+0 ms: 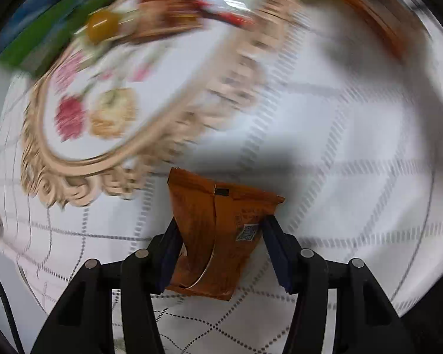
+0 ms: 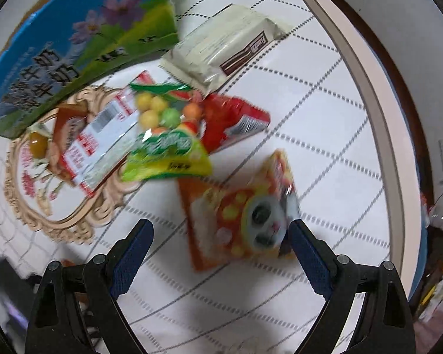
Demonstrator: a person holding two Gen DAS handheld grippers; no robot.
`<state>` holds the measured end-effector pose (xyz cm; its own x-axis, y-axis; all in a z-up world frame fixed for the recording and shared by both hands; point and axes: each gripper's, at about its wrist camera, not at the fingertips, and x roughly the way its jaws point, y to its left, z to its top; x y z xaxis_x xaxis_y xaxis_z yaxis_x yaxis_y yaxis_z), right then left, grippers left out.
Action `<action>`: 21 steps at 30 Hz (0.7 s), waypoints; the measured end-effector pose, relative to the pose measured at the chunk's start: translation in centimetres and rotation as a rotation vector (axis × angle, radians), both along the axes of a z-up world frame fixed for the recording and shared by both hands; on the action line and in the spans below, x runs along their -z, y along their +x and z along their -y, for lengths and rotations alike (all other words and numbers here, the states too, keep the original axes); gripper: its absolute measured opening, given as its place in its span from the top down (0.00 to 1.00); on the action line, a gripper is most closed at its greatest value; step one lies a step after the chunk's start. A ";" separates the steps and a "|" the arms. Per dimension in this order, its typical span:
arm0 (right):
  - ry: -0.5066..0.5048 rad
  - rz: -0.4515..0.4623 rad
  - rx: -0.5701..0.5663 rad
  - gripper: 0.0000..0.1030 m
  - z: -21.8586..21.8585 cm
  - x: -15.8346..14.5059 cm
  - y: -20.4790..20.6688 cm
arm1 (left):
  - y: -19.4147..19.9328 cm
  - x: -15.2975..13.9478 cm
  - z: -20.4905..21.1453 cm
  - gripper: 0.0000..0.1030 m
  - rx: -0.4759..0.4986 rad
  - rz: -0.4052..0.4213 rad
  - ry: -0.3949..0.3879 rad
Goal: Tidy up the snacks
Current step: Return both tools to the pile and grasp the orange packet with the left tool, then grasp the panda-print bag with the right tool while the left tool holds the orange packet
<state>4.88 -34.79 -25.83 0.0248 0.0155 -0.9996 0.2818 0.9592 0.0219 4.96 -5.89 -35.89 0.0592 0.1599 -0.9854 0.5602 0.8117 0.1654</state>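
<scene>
The left tool (image 1: 218,230) is seen pointing down at a counter covered by a white cloth with a grey dashed grid (image 1: 354,153). A crumpled orange foil snack packet (image 1: 218,221) is held between its dark blue pads (image 1: 276,250) — both pads are pressed against the packet's sides, the jaws narrowed onto it. The packet's far end is shown over the cloth, just beside the scrolled rim of an oval cream tray with a floral centre (image 1: 82,162); that part of the view is blurred.

The right tool (image 2: 221,236) is seen with its jaws spread wide and nothing gripped. An orange flat packet printed with a panda face (image 2: 236,215) is found lying on the cloth between the pads, its right edge close to the right pad (image 2: 307,253); whether they touch cannot be told.

On the tray, a red-and-white packet (image 2: 100,147) and a green-and-yellow bag of coloured sweets (image 2: 165,144) are piled — the bag overhangs the rim. A red packet (image 2: 236,121) and a cream foil packet (image 2: 221,47) lie on the cloth beyond. A blue-and-green printed carton (image 2: 73,44) stands behind the tray.
</scene>
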 end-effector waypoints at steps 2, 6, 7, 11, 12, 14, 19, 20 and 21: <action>-0.001 -0.023 -0.007 0.11 0.2 1.2 0.2 | 2.2 -0.3 -1.4 0.49 -0.142 -0.008 -0.032; 0.064 -0.037 0.005 0.25 -0.2 2.1 -0.5 | 5.3 -0.4 -5.0 0.49 -0.444 -0.071 -0.138; 0.090 -0.040 0.007 0.25 -0.3 2.2 -0.8 | 5.6 -0.3 -5.6 0.49 -0.490 -0.092 -0.167; 0.148 -0.060 -0.036 0.25 -2.6 2.5 -2.1 | 5.7 0.7 -7.1 0.45 -0.617 -0.172 -0.262; 0.153 -0.064 -0.049 0.25 -3.1 2.5 -2.3 | 5.6 1.0 -7.2 0.44 -0.629 -0.190 -0.273; 0.162 -0.092 -0.096 0.25 -4.6 2.8 -2.7 | 5.3 1.7 -7.5 0.44 -0.636 -0.217 -0.281; 0.161 -0.110 -0.146 0.17 -6.1 2.8 -3.0 | 4.0 2.9 -6.9 0.38 -0.572 -0.245 -0.264; 0.163 -0.110 -0.147 0.17 -6.2 2.7 -3.0 | 3.4 3.0 -5.8 0.38 -0.546 -0.250 -0.254; 0.168 -0.108 -0.147 0.17 -6.5 2.6 -2.8 | 3.1 3.1 -5.2 0.38 -0.510 -0.256 -0.245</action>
<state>2.08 -28.26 -28.48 -0.0972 0.1774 -0.9793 0.1491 0.9755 0.1619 8.07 -0.72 -38.98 -0.2079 -0.1265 -0.9699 0.0888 0.9851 -0.1475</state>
